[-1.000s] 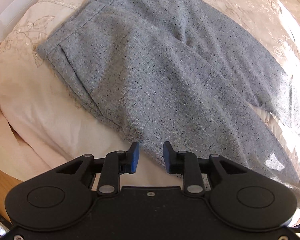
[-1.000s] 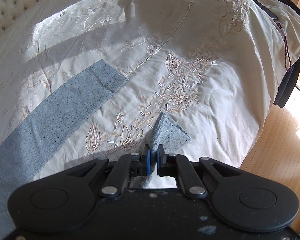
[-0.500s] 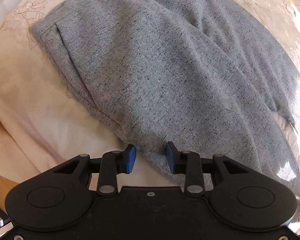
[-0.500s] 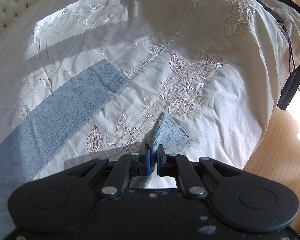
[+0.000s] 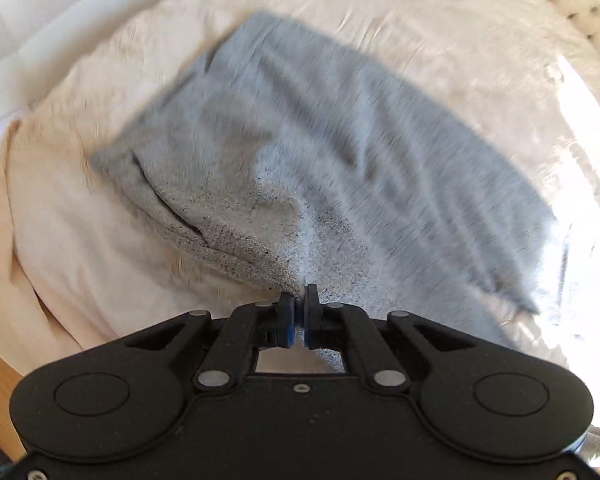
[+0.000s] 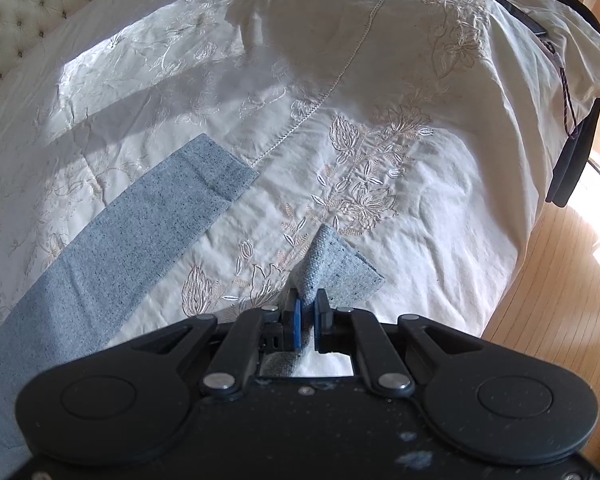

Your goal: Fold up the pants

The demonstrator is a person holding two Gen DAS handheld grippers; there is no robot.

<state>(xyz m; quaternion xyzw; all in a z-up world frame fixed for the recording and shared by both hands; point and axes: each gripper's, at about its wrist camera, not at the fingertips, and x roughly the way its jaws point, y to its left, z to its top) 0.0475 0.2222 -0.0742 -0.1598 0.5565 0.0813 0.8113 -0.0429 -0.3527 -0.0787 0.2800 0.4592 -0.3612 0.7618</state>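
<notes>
1. Here, nearest the left wrist camera, the left gripper (image 5: pixel 299 306) has its blue pads pressed together on the near side edge of the grey pants (image 5: pixel 320 184), below the waist, so the fabric peaks up into the pinch; this grip probably serves to carry that side across the garment.
2. Nearest the right wrist camera, the right gripper (image 6: pixel 308 312) pinches the hem corner of one trouser leg (image 6: pixel 332 268), with the cloth standing up in a small tent between the pads. Holding both ends of the same long edge at once looks meant to keep the leg taut and straight while it travels.
3. Just beyond the left pinch, a pocket slit gapes and ridges run outward from the grip, a sign that the cloth is being pulled there. The rest of this view is blurred.
4. Farther out on the right view, the other leg (image 6: pixel 120 232) lies flat and diagonal on the embroidered bedspread (image 6: pixel 380 140), apart from the held one; it reads as the target the lifted leg should land on.
5. Farthest, a tufted headboard (image 6: pixel 28 20) and a dark garment (image 6: pixel 576 152) hanging off the bed's corner stay clear of the work.
6. In my judgement the lengthwise fold is only starting.
</notes>
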